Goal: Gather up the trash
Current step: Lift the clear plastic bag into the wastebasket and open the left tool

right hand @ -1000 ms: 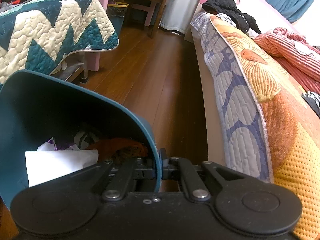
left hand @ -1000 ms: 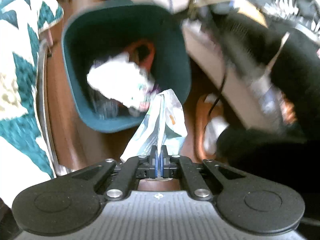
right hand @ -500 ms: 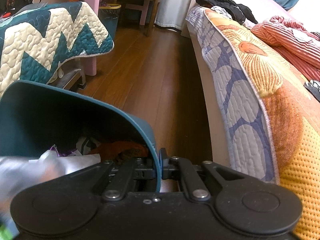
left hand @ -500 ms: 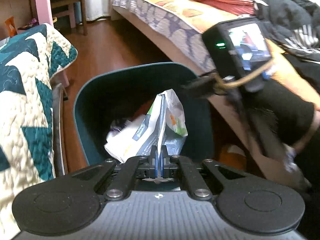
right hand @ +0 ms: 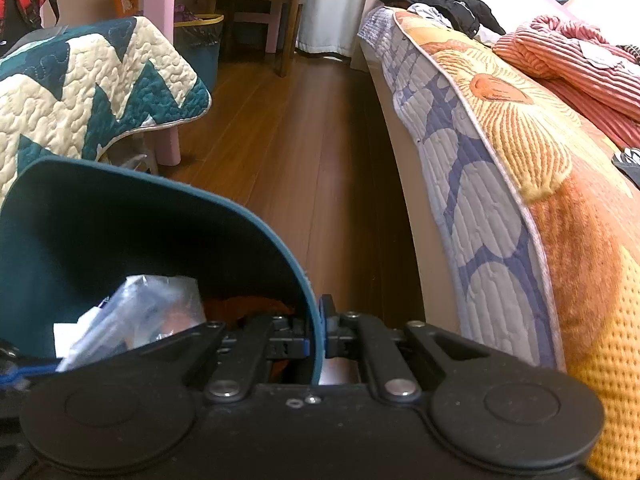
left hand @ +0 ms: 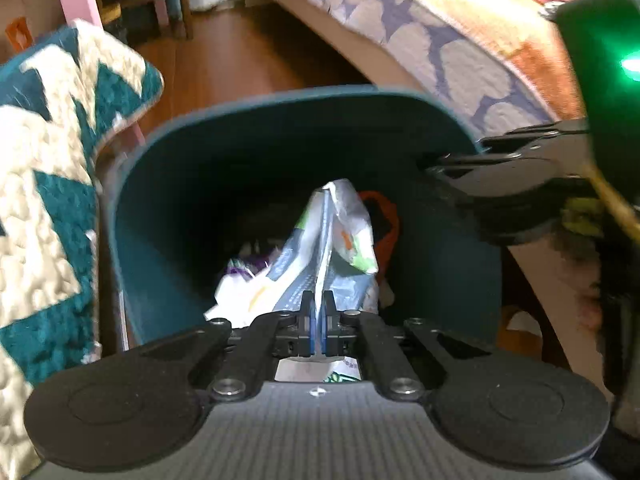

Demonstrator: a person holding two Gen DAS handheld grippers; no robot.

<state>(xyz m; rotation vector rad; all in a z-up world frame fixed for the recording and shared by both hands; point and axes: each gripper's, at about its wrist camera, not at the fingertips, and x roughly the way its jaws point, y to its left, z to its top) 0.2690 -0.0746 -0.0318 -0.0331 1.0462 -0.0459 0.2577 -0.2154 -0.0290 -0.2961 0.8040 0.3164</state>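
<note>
Since the earlier frame the wrapper (left hand: 336, 236) has advanced into the bin (left hand: 168, 208) mouth, pinched in the closed left tool (left hand: 318, 320), while the right tool (right hand: 317, 332) clamps the rim; a tilted bin could spill it.

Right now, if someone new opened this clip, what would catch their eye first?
Probably the dark teal bin filling the centre of the left view, its mouth gaping toward the camera. Next, the crumpled plastic wrapper pinched in the left claw at that opening, above trash already inside. The right claw is clamped on the bin's rim, beside the orange sunflower bedspread.
</note>
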